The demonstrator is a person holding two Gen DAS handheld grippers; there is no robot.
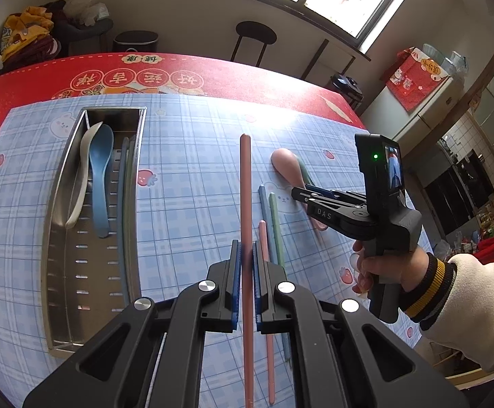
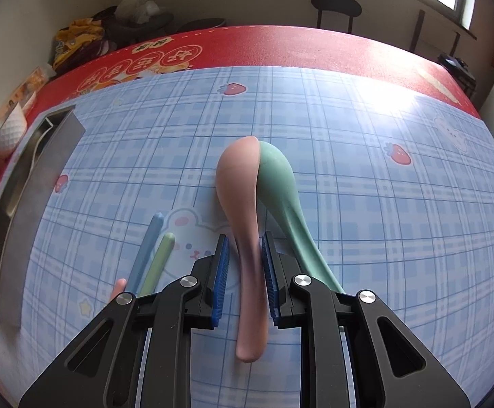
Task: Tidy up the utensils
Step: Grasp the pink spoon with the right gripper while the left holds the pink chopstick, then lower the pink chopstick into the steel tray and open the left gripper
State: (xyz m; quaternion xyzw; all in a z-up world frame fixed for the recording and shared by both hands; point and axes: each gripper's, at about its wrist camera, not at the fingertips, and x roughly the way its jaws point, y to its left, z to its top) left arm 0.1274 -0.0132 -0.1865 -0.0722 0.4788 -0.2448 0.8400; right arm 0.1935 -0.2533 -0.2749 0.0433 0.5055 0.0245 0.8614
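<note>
While the steel slotted tray [image 1: 60,204] holds two spoons, left gripper [image 1: 246,255] clamps a pink chopstick [image 1: 246,183], right gripper [image 2: 245,255] pinches the pink spoon [image 2: 238,183]; green spoon [image 2: 281,183] remains

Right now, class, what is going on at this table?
A person is sorting utensils with two handheld grippers. The left gripper is shut on a pink chopstick; the right gripper is shut on a pink spoon. A green spoon and more chopsticks lie on the mat; the metal tray holds two spoons.
</note>
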